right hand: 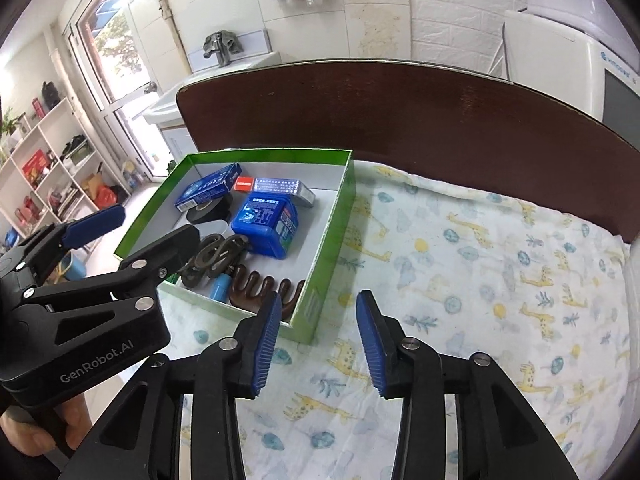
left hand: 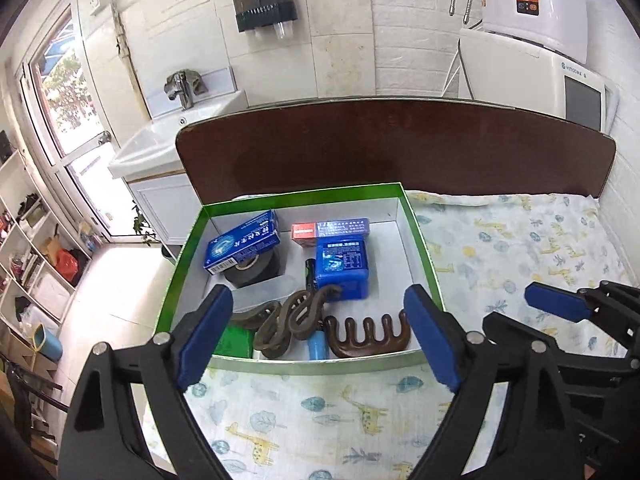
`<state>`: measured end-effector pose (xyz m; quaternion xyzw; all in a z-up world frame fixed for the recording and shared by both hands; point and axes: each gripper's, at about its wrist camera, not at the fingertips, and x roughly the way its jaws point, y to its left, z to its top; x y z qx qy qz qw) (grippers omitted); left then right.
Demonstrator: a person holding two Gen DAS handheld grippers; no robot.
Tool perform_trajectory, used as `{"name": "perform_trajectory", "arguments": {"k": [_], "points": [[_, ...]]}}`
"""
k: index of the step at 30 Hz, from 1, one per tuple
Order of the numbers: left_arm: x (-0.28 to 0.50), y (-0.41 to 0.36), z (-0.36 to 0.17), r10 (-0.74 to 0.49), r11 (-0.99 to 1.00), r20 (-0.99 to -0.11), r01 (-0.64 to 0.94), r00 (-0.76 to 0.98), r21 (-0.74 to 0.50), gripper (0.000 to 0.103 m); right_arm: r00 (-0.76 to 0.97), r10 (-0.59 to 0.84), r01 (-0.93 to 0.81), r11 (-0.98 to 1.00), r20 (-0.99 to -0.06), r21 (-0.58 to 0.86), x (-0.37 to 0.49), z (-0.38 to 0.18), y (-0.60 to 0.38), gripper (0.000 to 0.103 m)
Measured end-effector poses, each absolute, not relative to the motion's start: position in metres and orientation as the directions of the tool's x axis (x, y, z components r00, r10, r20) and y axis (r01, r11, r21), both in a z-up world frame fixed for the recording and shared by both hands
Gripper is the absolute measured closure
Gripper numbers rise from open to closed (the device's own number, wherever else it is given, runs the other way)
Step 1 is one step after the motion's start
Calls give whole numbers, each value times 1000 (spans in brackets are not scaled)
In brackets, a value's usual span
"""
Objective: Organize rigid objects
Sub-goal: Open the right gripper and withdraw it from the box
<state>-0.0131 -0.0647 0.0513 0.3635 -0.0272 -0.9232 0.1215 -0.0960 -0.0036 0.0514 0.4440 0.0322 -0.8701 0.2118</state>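
Observation:
A green box (left hand: 304, 193) (right hand: 341, 208) with a white inside lies on the giraffe-print sheet (left hand: 520, 248). In it are a blue carton (left hand: 242, 244) on a black tape roll (left hand: 256, 271), a red and silver carton (left hand: 330, 230), a blue tin (left hand: 342, 266) (right hand: 266, 222), a wavy brown hair clip (left hand: 288, 320) (right hand: 216, 256) and a brown comb (left hand: 368, 336) (right hand: 256, 284). My left gripper (left hand: 319, 295) (right hand: 154, 224) hangs open over the box's near edge, holding nothing. Just right of the box's near corner, my right gripper (right hand: 320, 300) (left hand: 560, 306) is open and holds nothing.
A dark wooden headboard (left hand: 392, 148) closes off the far side of the bed. Beyond it stand a white sink (left hand: 176, 136) and a white appliance (left hand: 532, 52). White shelves (right hand: 48, 176) line the left wall. A person's hand (right hand: 32, 428) grips the left gripper's handle.

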Motion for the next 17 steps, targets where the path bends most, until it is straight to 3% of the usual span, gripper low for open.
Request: {"name": "perform_trajectory", "arguments": {"k": [4, 9, 17], "points": [[-3, -70, 45, -277, -959, -665, 247, -693, 142, 3, -522, -342, 388, -911, -782, 139, -86, 44, 0, 53], [5, -77, 37, -273, -958, -695, 252, -665, 134, 2, -509, -360, 373, -911, -782, 177, -78, 36, -1, 52], [15, -85, 36, -274, -957, -692, 264, -668, 124, 2, -544, -353, 353, -919, -761, 174, -72, 46, -5, 40]]}}
